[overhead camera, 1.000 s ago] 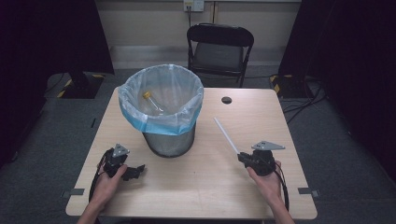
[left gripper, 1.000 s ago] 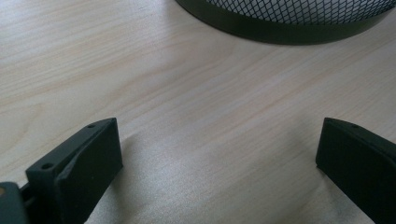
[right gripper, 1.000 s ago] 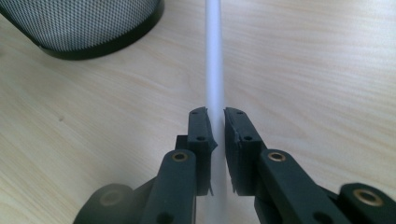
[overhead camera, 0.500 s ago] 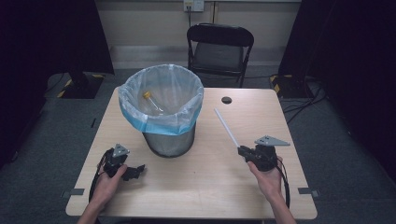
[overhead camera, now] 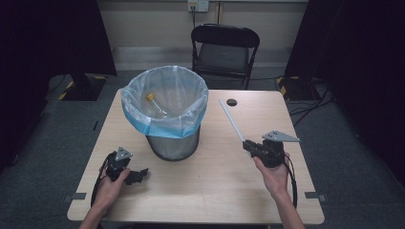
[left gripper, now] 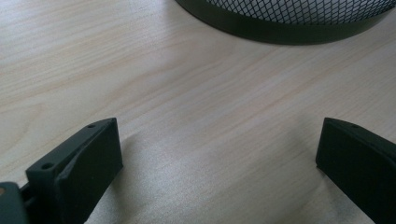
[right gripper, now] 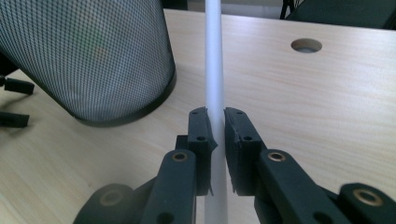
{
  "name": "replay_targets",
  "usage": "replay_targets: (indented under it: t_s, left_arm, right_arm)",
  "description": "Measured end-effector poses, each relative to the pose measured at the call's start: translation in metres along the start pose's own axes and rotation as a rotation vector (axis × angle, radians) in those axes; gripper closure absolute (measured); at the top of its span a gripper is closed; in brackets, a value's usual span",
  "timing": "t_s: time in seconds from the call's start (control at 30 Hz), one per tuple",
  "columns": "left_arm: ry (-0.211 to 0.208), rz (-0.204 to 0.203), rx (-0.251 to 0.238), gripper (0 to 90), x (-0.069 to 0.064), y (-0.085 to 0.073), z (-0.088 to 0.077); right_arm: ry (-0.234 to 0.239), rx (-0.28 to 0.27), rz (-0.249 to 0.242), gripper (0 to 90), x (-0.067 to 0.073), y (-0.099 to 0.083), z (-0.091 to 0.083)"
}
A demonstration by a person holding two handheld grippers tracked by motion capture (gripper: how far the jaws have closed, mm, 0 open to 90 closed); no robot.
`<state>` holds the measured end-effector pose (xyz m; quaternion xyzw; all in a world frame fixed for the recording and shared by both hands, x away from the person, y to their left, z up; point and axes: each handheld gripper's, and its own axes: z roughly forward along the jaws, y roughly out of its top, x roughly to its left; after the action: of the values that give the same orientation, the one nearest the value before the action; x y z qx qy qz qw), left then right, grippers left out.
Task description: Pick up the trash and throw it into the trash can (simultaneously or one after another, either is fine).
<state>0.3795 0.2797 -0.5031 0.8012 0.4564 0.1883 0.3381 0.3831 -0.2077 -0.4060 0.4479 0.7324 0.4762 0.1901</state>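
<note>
The right tongs [overhead camera: 249, 145], at the lower right of the high view, pinch a long white stick [overhead camera: 231, 119] that points up and away. The left tongs [overhead camera: 138, 175], lower left, gape wide with nothing in them. The mesh bin [overhead camera: 168, 109] in the middle has a see-through bag and a small yellow-capped tube [overhead camera: 154, 101] inside, hard to make out.

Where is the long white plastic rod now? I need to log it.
High view: long white plastic rod clamped in the right gripper, right of the mesh bin.
</note>
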Motion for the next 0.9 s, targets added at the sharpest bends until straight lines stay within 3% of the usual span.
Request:
replay_targets:
  t_s: [0.67,0.9]
  left_arm:
    - [0.000,0.000,0.000,0.0,0.000,0.000,0.000]
    - [0.000,0.000,0.000,0.0,0.000,0.000,0.000]
  right_arm:
    - [0.035,-0.109,-0.020,81.4,0.010,0.041,-0.003]
    - [0.072,-0.156,-0.030,81.4,0.019,0.059,-0.003]
